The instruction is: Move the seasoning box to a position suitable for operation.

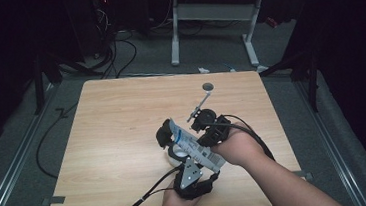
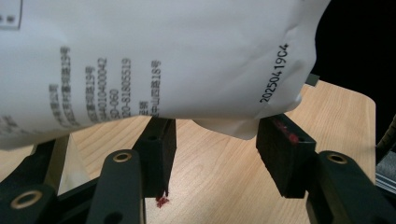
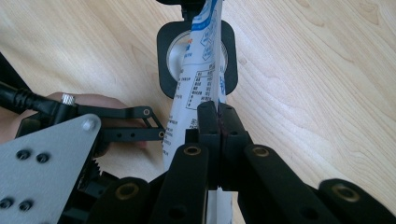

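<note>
Dark floor, loose cables and the white legs of another desk surround a pale wooden table (image 1: 124, 138), seen whole in the high view. Near its far edge a small grey disc (image 1: 208, 86) lies on the wood, and a thin metal rod (image 1: 199, 105) runs from close to it down toward the hands. Both of the person's hands come in from the bottom and meet near the middle of the table around a white packet (image 1: 195, 147) printed in blue and black, held off the wood and slanting from upper left to lower right.

The right gripper (image 3: 218, 119) has its jaws pressed flat together on the edge of the packet (image 3: 198, 88); its own view shows this pinch closely. That view also looks down the packet to a round silver thing in a black square frame (image 3: 163, 70) behind it, and at its left shows the grey plate and black links of the other gripper with a bit of the hand (image 3: 93, 100).

The left gripper (image 2: 212, 140) has its jaws set wide apart, with bare wood between them. Its view shows the packet (image 2: 187, 46) hanging just above the jaw tips, with rows of small print and the stamped code 20250419C4, which the high view is too coarse to show. Whether the packet touches either jaw cannot be told.
</note>
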The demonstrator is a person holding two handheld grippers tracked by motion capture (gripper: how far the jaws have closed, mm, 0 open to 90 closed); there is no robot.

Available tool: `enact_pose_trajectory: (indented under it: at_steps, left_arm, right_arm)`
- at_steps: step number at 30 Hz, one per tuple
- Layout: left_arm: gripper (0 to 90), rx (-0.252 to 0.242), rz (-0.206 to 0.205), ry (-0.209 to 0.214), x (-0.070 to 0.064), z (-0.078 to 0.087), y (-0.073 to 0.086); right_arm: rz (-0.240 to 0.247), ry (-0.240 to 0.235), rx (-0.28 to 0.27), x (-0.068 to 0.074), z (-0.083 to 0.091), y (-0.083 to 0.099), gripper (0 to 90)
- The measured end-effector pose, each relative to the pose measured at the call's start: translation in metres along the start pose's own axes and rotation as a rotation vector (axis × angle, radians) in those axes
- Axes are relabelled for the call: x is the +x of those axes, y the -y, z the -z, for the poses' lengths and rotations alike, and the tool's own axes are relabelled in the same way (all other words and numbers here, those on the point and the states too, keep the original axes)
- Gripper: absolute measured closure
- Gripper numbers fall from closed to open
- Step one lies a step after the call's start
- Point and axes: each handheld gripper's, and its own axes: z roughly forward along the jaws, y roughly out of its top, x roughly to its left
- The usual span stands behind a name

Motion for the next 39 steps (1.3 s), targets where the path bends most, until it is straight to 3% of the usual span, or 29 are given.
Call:
enact_pose_trajectory:
  at_steps: [17,25,32,39]
  left_arm:
    - [50.2,0.012,0.003,-0.012,0.007,0.004,0.007]
    - [48.2,0.013,-0.009,0.018,0.006,0.009,0.008]
    - [46.4,0.025,-0.032,0.04,0.006,0.021,0.008]
    - [45.7,0.025,-0.027,0.037,0.013,0.037,0.005]
  right_arm:
    - [-0.039,-0.028,-0.049,-0.005,0.002,0.017,90.0]
    - [-0.048,-0.026,-0.084,-0.008,0.002,0.021,90.0]
    - [-0.073,-0.019,-0.115,-0.015,0.007,0.033,90.0]
    - [-0.114,0.001,-0.099,-0.026,0.005,0.049,90.0]
